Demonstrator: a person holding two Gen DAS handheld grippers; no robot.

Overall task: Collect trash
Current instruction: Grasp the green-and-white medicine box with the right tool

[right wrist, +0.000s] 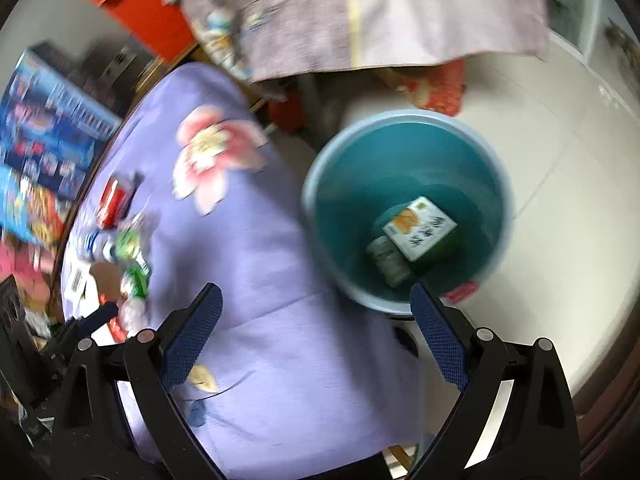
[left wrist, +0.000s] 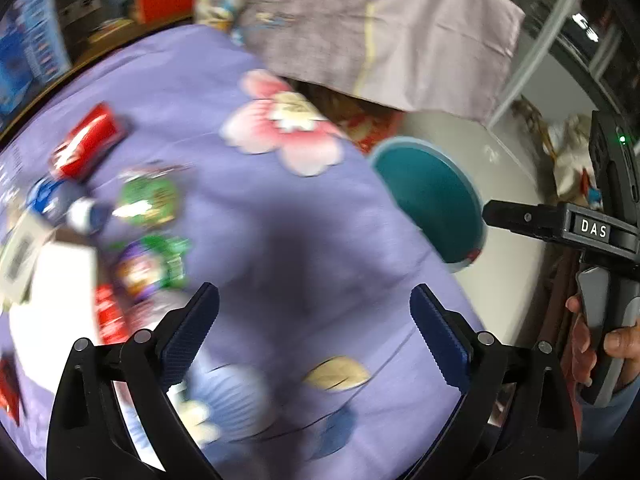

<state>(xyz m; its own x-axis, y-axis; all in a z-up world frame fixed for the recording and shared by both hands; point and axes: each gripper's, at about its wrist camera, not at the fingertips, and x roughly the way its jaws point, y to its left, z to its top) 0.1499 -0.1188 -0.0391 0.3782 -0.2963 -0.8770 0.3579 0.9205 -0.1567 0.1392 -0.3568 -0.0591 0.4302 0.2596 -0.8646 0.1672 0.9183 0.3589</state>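
Note:
My left gripper (left wrist: 314, 294) hangs open over a purple flowered cloth (left wrist: 280, 220), nothing between its fingers. Left of it lies a pile of trash: a red can (left wrist: 90, 142), a green wrapper (left wrist: 148, 200), a purple and green packet (left wrist: 152, 264) and a white box (left wrist: 60, 280). My right gripper (right wrist: 315, 294) is open and empty, over the cloth's edge next to a teal bin (right wrist: 360, 184). Inside the bin lie a white carton (right wrist: 420, 228) and a crumpled grey-green piece (right wrist: 388, 260). The bin (left wrist: 432, 200) stands on the floor beside the table.
A lilac cloth (right wrist: 400, 12) hangs behind the table and bin. Blue printed boxes (right wrist: 48, 128) and a red box (right wrist: 144, 12) stand at the far left. White floor tiles (right wrist: 560, 200) spread to the right of the bin. A hand (left wrist: 620, 340) holds the right gripper's handle.

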